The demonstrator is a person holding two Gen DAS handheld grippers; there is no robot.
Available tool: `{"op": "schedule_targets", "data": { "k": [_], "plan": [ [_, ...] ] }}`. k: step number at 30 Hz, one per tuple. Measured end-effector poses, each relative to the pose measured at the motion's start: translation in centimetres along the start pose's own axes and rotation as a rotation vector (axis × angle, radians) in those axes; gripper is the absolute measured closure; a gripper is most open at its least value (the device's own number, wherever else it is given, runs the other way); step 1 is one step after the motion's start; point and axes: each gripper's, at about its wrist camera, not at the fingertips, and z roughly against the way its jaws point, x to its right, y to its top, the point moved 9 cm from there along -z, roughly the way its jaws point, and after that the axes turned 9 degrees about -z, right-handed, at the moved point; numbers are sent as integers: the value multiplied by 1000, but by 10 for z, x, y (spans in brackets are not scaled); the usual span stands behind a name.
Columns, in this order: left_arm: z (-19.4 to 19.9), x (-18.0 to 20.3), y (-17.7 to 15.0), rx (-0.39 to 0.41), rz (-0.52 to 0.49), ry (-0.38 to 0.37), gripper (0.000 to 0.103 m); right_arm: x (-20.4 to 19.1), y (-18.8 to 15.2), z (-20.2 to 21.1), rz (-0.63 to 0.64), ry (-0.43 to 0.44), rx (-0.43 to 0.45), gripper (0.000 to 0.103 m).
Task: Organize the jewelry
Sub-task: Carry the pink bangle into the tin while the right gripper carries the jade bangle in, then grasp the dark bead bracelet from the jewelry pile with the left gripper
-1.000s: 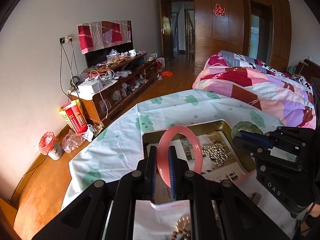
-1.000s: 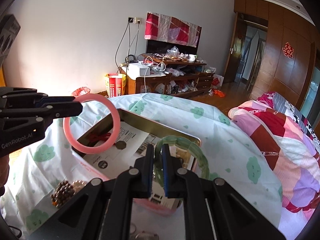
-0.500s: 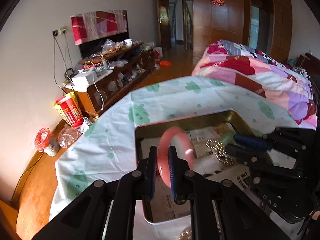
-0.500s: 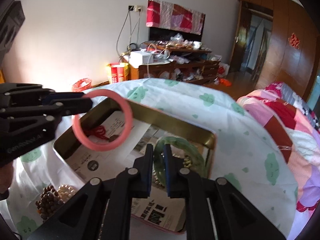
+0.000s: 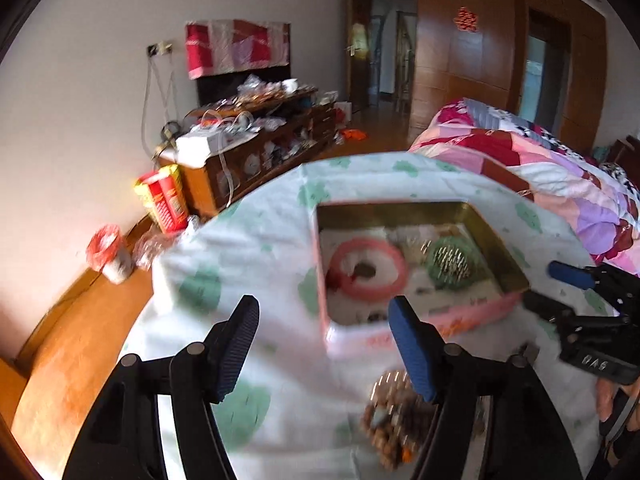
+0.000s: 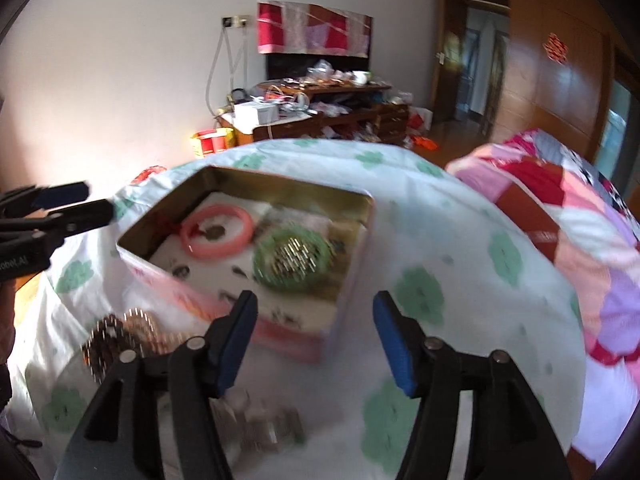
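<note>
A pink bangle (image 5: 368, 268) (image 6: 217, 236) and a green bangle (image 5: 450, 262) (image 6: 294, 260) lie flat inside the open gold-lined tin box (image 5: 500, 252) (image 6: 360, 216) on the cloud-print cloth. A small metal chain lies within the green bangle. My left gripper (image 5: 322, 316) hangs in front of the box, its jaws opening, nothing between them. My right gripper (image 6: 314, 312) hovers at the box's near corner, jaws also opening and empty. A heap of brown and gold beads (image 5: 390, 412) (image 6: 116, 340) lies on the cloth in front of the box.
The cloth-covered table (image 5: 248, 248) ends at its left above a wooden floor. A cluttered wooden cabinet (image 5: 256, 148), a red carton (image 5: 164, 200) and a small bin (image 5: 108, 252) stand by the wall. A quilted bed (image 5: 540, 168) lies to the right.
Both grippers were shut on their bangles, pink in the left and green in the right. They lowered them into the box, opened, and pulled back; both bangles now lie inside.
</note>
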Motion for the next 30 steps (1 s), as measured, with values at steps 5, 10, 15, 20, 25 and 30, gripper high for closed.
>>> {"op": "schedule_targets", "data": {
  "k": [5, 10, 15, 20, 25, 30],
  "plan": [
    [7, -1, -31, -49, 44, 5, 36, 9, -22, 13, -30, -25, -20, 37],
    [10, 4, -49, -66, 64, 0, 35, 8, -39, 19, -53, -22, -26, 36],
    [14, 18, -49, -54, 37, -18, 36, 9, -48, 11, -44, -50, -39, 35],
    [5, 35, -58, -75, -5, -31, 36, 12, -47, 15, -50, -58, -14, 29],
    [-3, 44, -67, -100, -22, -67, 56, 10, -49, 16, -32, -70, -6, 29],
    [1, 51, -66, -86, -30, -96, 89, 9, -50, 15, -25, -76, -6, 28]
  ]
}}
